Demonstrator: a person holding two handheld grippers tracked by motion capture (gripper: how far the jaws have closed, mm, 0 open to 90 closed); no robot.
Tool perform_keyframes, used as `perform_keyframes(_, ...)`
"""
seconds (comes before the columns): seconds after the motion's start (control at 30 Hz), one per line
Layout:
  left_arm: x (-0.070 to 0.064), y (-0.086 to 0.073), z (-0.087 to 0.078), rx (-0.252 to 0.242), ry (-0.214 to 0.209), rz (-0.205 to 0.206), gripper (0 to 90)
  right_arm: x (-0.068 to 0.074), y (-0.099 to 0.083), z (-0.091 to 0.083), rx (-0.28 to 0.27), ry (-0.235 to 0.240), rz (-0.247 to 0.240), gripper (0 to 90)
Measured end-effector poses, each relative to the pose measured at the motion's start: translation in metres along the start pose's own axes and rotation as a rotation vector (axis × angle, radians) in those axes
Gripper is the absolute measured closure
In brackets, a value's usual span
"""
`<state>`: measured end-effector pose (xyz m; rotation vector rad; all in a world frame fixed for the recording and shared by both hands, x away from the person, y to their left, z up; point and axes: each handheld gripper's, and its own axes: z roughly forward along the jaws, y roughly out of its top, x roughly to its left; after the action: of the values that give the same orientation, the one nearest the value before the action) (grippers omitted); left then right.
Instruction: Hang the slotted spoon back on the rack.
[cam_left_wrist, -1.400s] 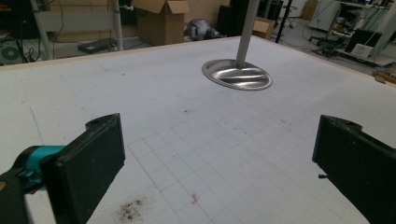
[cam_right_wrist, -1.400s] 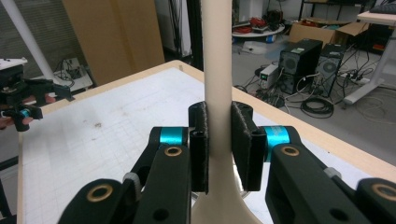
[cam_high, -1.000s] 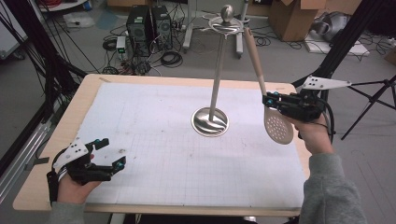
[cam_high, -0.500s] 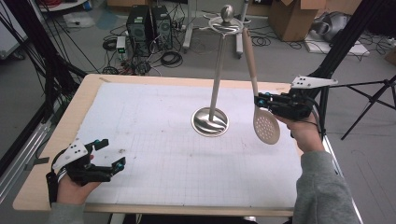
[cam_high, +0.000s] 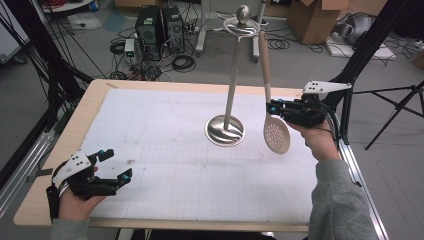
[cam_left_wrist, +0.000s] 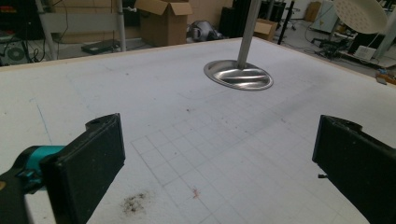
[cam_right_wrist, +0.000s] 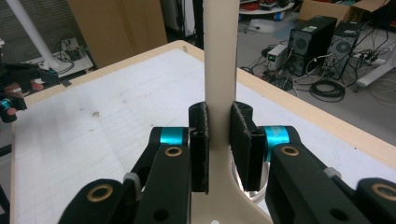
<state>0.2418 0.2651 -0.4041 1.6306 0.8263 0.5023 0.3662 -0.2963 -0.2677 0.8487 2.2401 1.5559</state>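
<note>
The right gripper (cam_high: 274, 107) has its two black jaws pressed tight on the handle of a big spoon with holes (cam_high: 276, 135). In the right gripper view the pale handle (cam_right_wrist: 220, 65) goes straight up between the pads (cam_right_wrist: 200, 140), and both pads touch it. The spoon is in the air, over the right side of the table (cam_high: 90, 112). Its round end hangs down low, just beside the shiny round foot of a metal stand (cam_high: 225, 130). Its handle leans up toward the ring at the top of the stand, but I cannot tell if it touches the ring.

The left gripper (cam_high: 116, 165) rests near the front left corner of the table, well apart from the spoon. Its jaws are wide open and hold nothing. In the left gripper view the white mat (cam_left_wrist: 163, 116) shows between them.
</note>
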Motion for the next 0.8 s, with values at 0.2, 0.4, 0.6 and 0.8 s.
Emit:
perform_keyframes(0.2, 0.001, -0.001, -0.001, -0.001, 0.003, -0.007, 2.8, 0.001, 0.001, 0.007, 0.003, 0.003, 0.006, 78.2)
perform_keyframes(0.4, 0.002, -0.001, -0.004, -0.006, 0.004, -0.007, 2.8, 0.002, 0.002, 0.016, 0.011, -0.005, 0.008, 78.2)
perform_keyframes(0.6, 0.001, -0.001, -0.005, -0.008, 0.005, -0.005, 2.8, 0.003, 0.003, 0.025, 0.015, -0.011, 0.008, 78.1)
perform_keyframes(0.8, 0.0, -0.001, -0.006, -0.009, 0.006, -0.004, 2.8, 0.003, 0.004, 0.032, 0.021, -0.013, 0.01, 78.1)
